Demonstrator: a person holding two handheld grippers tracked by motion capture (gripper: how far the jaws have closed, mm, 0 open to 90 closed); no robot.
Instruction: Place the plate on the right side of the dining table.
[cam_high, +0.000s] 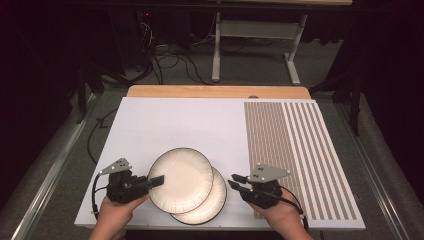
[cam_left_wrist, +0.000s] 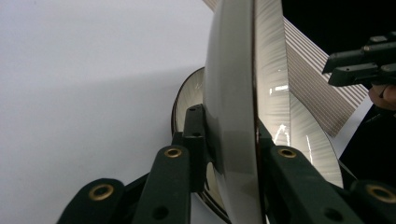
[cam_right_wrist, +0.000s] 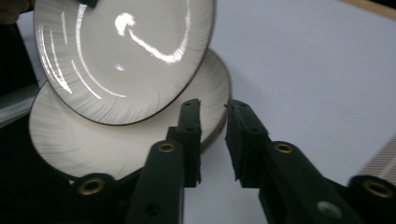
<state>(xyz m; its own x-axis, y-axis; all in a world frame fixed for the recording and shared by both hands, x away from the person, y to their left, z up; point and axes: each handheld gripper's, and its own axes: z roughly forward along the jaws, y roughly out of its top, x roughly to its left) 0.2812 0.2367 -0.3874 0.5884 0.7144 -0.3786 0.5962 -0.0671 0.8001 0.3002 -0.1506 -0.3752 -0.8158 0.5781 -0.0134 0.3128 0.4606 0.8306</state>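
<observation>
Glazed plate lifted by one rim, near bench edge

Left claw (cam_high: 156, 180) pinches the upper plate (cam_high: 181, 179) by its rim, tilted over the lower plate (cam_high: 212, 202). Right claw (cam_high: 236, 181) stands slightly parted, empty, alongside. Slick glaze may slip and chip the plate beneath.

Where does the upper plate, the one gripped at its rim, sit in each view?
High view: upper plate, lower centre, overlapping the lower plate.
Left gripper view, edge-on, centre.
Right gripper view, upper left, tilted.
Shared landmark: the lower plate.
</observation>
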